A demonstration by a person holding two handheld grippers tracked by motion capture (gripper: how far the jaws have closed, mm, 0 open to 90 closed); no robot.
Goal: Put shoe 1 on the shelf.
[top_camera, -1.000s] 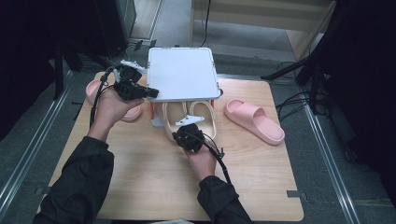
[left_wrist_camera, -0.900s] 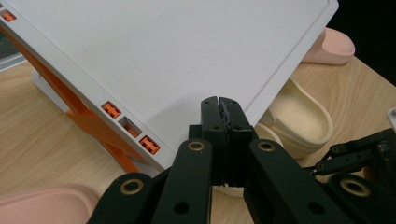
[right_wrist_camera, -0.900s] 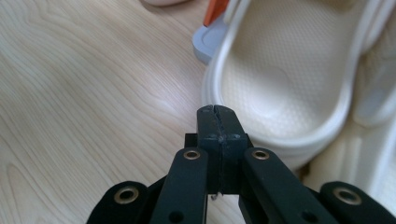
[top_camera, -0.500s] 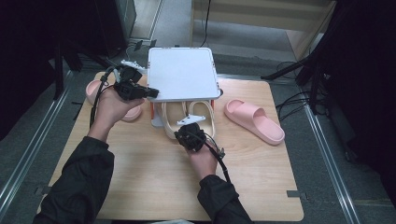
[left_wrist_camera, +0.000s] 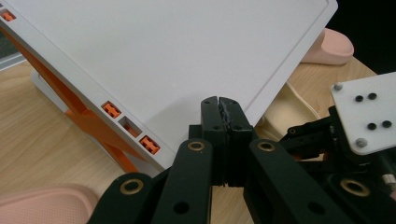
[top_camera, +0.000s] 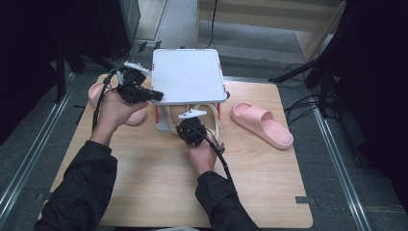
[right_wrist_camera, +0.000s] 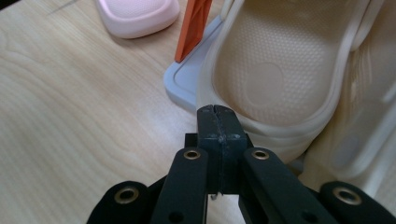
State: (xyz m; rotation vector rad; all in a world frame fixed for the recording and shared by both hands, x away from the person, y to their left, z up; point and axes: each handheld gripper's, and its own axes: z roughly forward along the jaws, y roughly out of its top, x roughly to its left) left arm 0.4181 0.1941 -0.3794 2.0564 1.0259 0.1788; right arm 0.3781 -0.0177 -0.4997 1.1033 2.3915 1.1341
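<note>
A rack (top_camera: 188,77) is standing at the bench's (top_camera: 144,187) far edge, sheltering a sandal (top_camera: 193,113) underneath. One slipper (top_camera: 262,124) is lying to its right, another (top_camera: 98,94) at the left edge.

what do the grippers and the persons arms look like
Both grippers, left and right, are black, with paired linkage bars joined by brass-ringed pivots and flat black jaws. Each carries a pale three-cornered plate on top with dark dots, and trails a black cable. The person wears dark long sleeves.

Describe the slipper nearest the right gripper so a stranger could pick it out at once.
Find the white two-tier rack with orange legs at the table's far middle. On its lower shelf lies the cream slipper, heel toward the shut right gripper. It is cream and shelved; the pink slippers lie on the bare table.
</note>
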